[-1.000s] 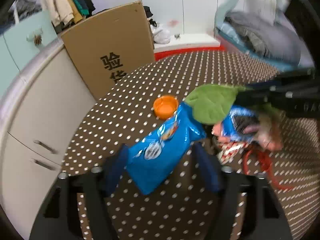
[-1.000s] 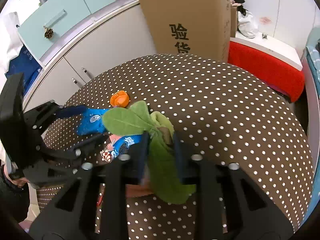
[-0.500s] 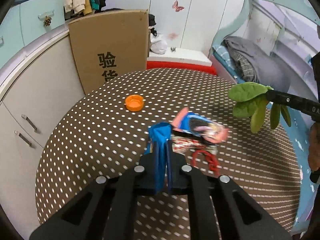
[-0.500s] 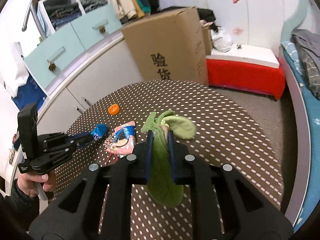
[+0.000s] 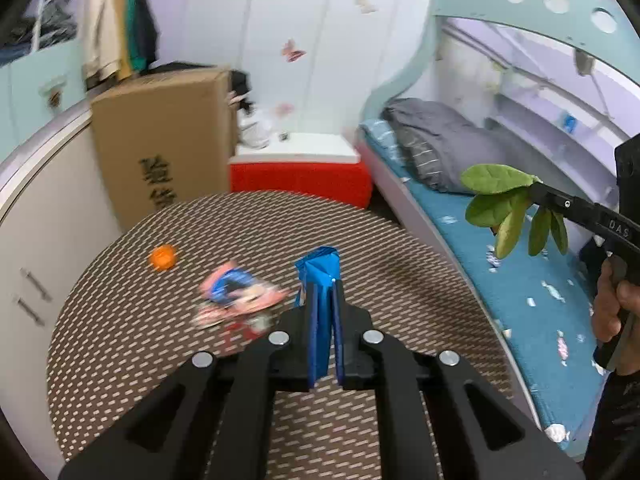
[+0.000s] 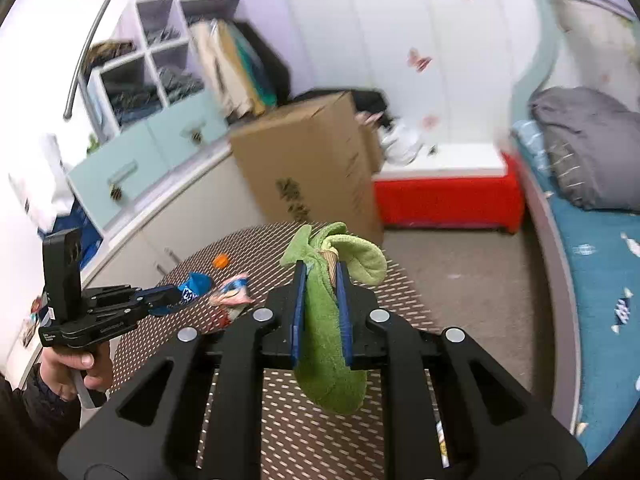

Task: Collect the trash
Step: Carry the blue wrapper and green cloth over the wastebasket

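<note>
Above the dotted table (image 5: 132, 360), the left claw (image 5: 325, 292) pinches a blue wrapper (image 5: 320, 276); the right claw (image 6: 322, 276) clamps a leafy green sprig (image 6: 332, 344). Either light piece could slip out if swung quickly; a red-and-blue packet (image 5: 236, 296) and orange cap (image 5: 163, 258) remain.

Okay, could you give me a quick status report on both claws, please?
Left claw shut on blue wrapper, lifted. Right claw shut on green leaves. Orange cap, wrappers remain on table. Nothing in the way.
</note>
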